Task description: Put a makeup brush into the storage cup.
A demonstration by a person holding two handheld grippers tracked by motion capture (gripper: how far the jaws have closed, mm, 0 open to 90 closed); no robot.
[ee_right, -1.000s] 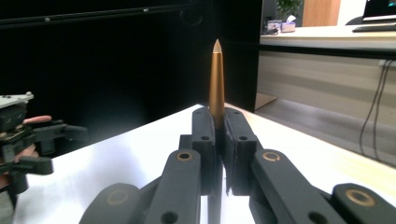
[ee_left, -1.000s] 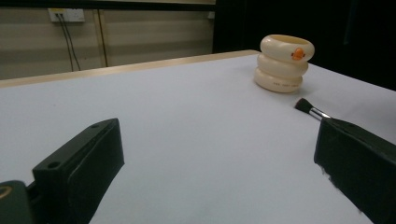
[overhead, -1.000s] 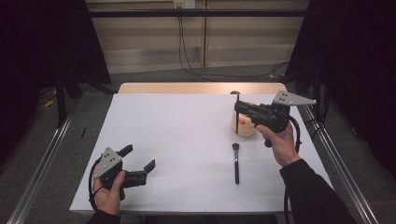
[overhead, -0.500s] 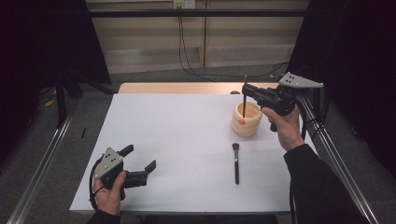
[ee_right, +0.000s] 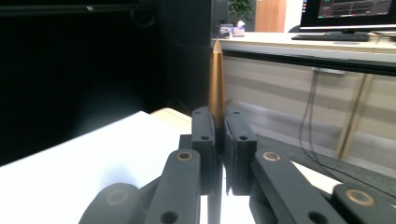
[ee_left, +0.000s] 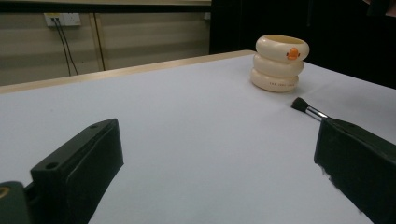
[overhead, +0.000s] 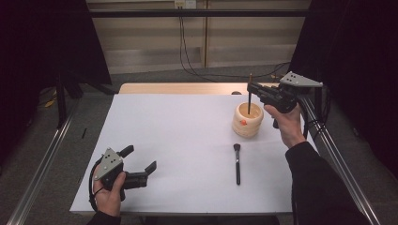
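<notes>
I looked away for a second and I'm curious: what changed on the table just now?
The right tongs, shut on a thin brown-handled brush, carried it toward the table's far edge and turned it upright over the cream ringed holder. The left tongs, the holder and the black brush on the white table stayed put.

The left gripper [ee_left: 219, 182] is low over the white tabletop [ee_left: 187, 121], its two black jaws standing wide apart with nothing but bare surface between them. Toward the far right corner of the tabletop stands a cream holder [ee_left: 279, 63] shaped like three stacked rings, with a small orange mark near its rim. Near it lies a makeup brush [ee_left: 308, 109], dark bristles toward the holder; its handle runs behind the right-hand jaw, so its length cannot be judged.
</notes>
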